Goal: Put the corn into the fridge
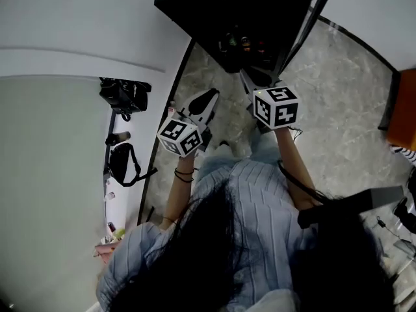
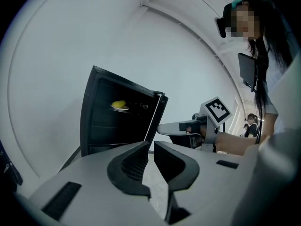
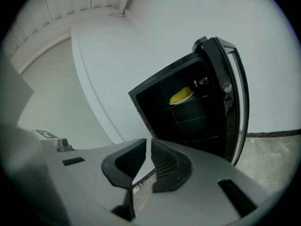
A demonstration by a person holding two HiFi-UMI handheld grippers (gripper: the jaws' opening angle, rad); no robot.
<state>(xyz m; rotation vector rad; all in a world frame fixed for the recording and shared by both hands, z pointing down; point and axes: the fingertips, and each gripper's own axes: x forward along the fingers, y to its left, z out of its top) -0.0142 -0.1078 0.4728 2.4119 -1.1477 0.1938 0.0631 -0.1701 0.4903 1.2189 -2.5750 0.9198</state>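
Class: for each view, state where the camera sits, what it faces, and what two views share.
Head view: on the person's head, looking steeply down at the open fridge, left claw, right claw, forearms and hair.
Left gripper view: on the left claw, facing the fridge; right claw and forearm show.
Right gripper view: on the right claw, facing the fridge's inside.
Shared: both gripper views show the corn on a shelf.

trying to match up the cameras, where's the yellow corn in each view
Left gripper view: corn on the fridge's upper shelf, left of centre.
Right gripper view: corn on that shelf, just right of centre.
Head view: not visible; the fridge interior is dark.
Shared landmark: the open black fridge.
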